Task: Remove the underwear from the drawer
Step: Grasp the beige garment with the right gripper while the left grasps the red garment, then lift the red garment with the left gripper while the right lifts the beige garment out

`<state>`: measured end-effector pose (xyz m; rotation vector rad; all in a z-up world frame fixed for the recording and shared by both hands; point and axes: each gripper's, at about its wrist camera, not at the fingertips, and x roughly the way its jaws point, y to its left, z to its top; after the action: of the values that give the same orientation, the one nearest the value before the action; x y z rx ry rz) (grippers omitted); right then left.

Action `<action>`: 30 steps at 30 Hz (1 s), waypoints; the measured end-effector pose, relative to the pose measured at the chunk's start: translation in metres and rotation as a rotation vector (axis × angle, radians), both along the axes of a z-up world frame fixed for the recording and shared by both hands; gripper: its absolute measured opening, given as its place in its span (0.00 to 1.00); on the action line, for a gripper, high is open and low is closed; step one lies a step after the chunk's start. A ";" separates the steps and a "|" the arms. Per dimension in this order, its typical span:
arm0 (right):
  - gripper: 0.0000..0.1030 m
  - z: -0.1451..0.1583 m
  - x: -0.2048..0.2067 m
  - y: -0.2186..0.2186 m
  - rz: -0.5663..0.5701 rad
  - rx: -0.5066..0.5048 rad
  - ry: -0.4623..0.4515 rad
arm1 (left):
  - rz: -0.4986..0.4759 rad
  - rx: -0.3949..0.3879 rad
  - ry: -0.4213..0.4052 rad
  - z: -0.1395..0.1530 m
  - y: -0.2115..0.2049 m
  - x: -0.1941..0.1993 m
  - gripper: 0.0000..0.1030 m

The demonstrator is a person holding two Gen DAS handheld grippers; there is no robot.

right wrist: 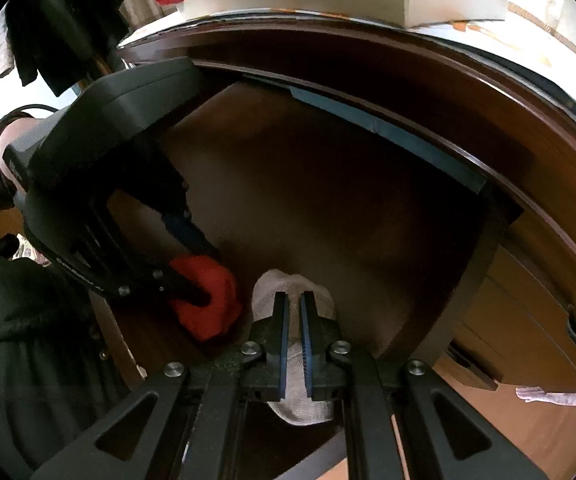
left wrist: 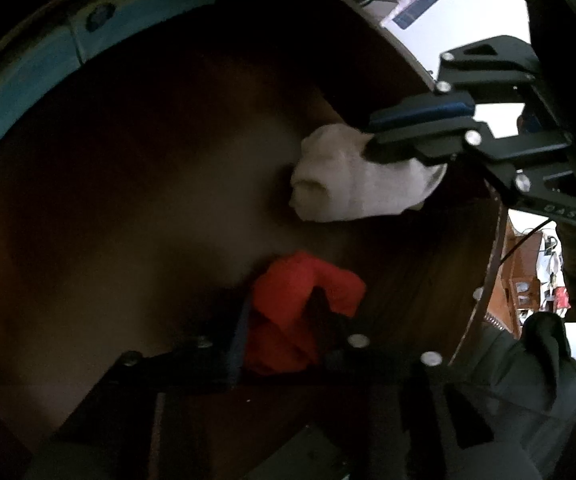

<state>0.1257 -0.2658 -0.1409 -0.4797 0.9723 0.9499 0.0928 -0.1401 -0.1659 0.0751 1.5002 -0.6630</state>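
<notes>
Left tool (right wrist: 203, 280) clamped on red underwear (right wrist: 207, 300)

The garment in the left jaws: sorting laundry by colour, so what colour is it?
Bright red-orange garment, clearest in the right wrist view.

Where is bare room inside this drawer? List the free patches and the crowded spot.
Free: the brown wooden drawer floor from the back wall's blue strip to the garments, and rightward to the side wall. Crowded: the near left corner, where the crumpled red underwear, white knit underwear and both tools meet.
</notes>
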 end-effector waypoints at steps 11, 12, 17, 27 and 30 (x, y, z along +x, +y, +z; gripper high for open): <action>0.07 0.006 -0.015 -0.015 -0.035 0.066 -0.056 | 0.064 0.038 -0.253 0.030 -0.002 -0.025 0.17; 0.07 0.008 -0.017 -0.017 -0.041 0.072 -0.065 | 0.074 0.039 -0.268 0.032 -0.004 -0.025 0.17; 0.07 0.017 -0.025 -0.029 -0.064 0.127 -0.084 | 0.143 0.047 -0.366 0.048 0.002 -0.025 0.17; 0.07 0.033 -0.037 -0.047 -0.094 0.204 -0.117 | 0.244 0.041 -0.493 0.069 0.051 -0.051 0.17; 0.07 0.036 -0.041 -0.052 -0.094 0.218 -0.132 | 0.260 0.044 -0.522 0.072 0.055 -0.055 0.17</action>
<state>0.0847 -0.3182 -0.1048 -0.3056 0.7556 0.9154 0.0383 -0.0849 -0.0935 0.0775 0.9972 -0.3616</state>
